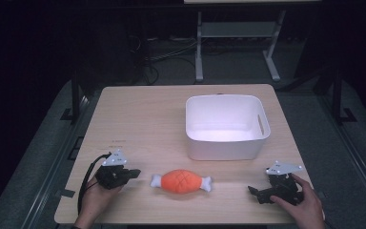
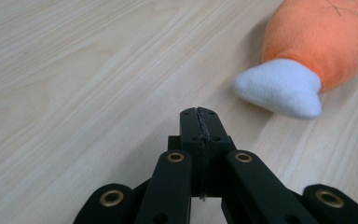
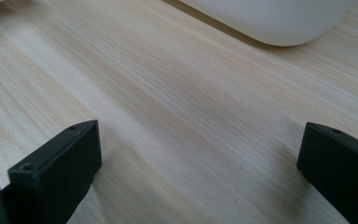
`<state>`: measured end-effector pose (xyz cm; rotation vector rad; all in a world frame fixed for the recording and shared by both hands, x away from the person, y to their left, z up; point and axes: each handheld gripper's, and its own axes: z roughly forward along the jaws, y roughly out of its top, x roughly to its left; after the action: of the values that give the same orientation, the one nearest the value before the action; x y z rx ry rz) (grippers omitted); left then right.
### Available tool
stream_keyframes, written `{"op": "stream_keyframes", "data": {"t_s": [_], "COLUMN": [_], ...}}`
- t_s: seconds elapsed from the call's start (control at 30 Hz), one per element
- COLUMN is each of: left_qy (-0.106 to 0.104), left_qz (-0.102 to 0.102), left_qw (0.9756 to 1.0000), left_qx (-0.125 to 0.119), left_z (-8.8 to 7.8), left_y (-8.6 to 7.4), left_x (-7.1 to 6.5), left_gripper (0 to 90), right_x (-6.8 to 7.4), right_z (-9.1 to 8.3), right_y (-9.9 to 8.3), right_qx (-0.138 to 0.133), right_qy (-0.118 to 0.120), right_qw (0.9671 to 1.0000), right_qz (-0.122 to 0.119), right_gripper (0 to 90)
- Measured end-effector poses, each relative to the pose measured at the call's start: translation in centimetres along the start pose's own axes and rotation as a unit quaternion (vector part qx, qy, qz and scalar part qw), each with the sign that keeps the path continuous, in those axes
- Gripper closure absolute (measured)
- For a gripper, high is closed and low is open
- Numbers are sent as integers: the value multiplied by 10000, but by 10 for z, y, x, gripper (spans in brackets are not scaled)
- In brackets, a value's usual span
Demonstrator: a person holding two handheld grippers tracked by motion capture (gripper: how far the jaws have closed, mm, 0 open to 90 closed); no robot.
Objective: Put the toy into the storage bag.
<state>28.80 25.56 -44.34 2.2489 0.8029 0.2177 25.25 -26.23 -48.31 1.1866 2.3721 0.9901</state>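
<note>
Two hands come in from the near edge of the pale wooden surface, each holding a black gripper. On the person's left, the left hand holds the left gripper low over the surface, its jaws pressed together with nothing between them; the left gripper view shows the two black tips meeting along a thin seam. Just ahead of those tips and a little to their right lies an orange plush drumstick, flat on the wood, its white bone end turned toward the left gripper but not touching it.

The right hand holds the right gripper on the far side of the toy from the left gripper, its jaws pointing back toward the plush drumstick and well apart from it. In the right gripper view the jaws stand wide apart over bare wood grain, with nothing between them. Beyond the right gripper, further along the surface, sits a white plastic bin with a handle slot in its side; its rounded lower corner shows ahead of the spread jaws. Nothing can be seen inside the bin.
</note>
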Motion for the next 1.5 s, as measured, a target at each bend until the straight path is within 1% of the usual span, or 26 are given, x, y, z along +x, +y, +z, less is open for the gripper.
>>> {"op": "stream_keyframes", "data": {"t_s": [0.07, 0.13, 0.23, 0.27, 0.3, 0.33, 0.4, 0.53, 0.6, 0.63, 0.67, 0.7, 0.8, 0.87, 0.9, 0.93, 1.17, 1.2, 1.3, 1.33, 1.43, 1.5], "left_qy": [-91, -60, -88, -126, -128, -128, -188, -240, -269, -290, -309, -302, -343, -447, -447, -488, -594, -649, -722, -754, -745, -774], "left_qz": [-23, 57, 70, 71, 86, 86, 61, 170, 235, 215, 237, 286, 293, 242, 242, 240, 257, 207, 173, 133, 67, 34], "left_qw": [10000, 10000, 9999, 9999, 9999, 9999, 9998, 9995, 9993, 9993, 9992, 9990, 9988, 9986, 9986, 9984, 9978, 9976, 9971, 9969, 9970, 9968], "left_qx": [-2, 48, -4, -9, 14, 14, -3, 120, 141, 112, 120, 155, 162, 144, 144, 172, 156, 116, 146, 152, 192, 210], "left_z": [6, 10, 16, 18, 23, 23, 28, 34, 34, 34, 34, 34, 34, 33, 33, 31, 29, 29, 27, 27, 26, 26], "left_y": [4, 9, 17, 19, 23, 23, 25, 26, 26, 26, 27, 27, 26, 23, 23, 20, 17, 17, 14, 13, 11, 9], "left_x": [1, 0, 0, 0, 0, 0, -1, -4, -7, -9, -11, -12, -14, -18, -18, -21, -30, -32, -37, -38, -41, -45], "left_gripper": [897, 897, 897, 897, 897, 897, 897, 897, 897, 897, 896, 896, 896, 896, 896, 896, 896, 896, 896, 896, 896, 896], "right_x": [0, 0, 0, 0, 0, 0, 0, 0, 0, 0, 0, 0, 0, 0, 0, 0, 0, 0, 0, 0, 0, 0], "right_z": [0, 0, 0, 0, 0, 0, 0, 0, 0, 0, 0, 0, 0, 0, 0, 0, 0, 0, 0, 0, 0, 0], "right_y": [0, 0, 0, 0, 0, 0, 0, 0, 0, 0, 0, 0, 0, 0, 0, 0, 0, 0, 0, 0, 0, 0], "right_qx": [0, 0, 1, 0, 0, 0, 0, 0, 0, 0, 1, 0, 1, 0, 0, 0, 0, 0, 1, 0, 0, 0], "right_qy": [-1, -1, 0, -1, 0, -1, 0, 0, -1, 0, -1, -1, -2, -1, -1, -2, -2, -2, -2, -3, -2, -1], "right_qw": [10000, 10000, 10000, 10000, 10000, 10000, 10000, 10000, 10000, 10000, 10000, 10000, 10000, 10000, 10000, 10000, 10000, 10000, 10000, 10000, 10000, 10000], "right_qz": [0, 0, 0, -1, 0, 0, 1, 1, 1, 0, 1, 0, 1, -1, -1, -1, 0, 0, 0, -1, 0, 0], "right_gripper": [0, 0, 0, 0, 0, 0, 0, 0, 0, 0, 0, 0, 0, 0, 0, 0, 0, 0, 0, 0, 0, 0]}}
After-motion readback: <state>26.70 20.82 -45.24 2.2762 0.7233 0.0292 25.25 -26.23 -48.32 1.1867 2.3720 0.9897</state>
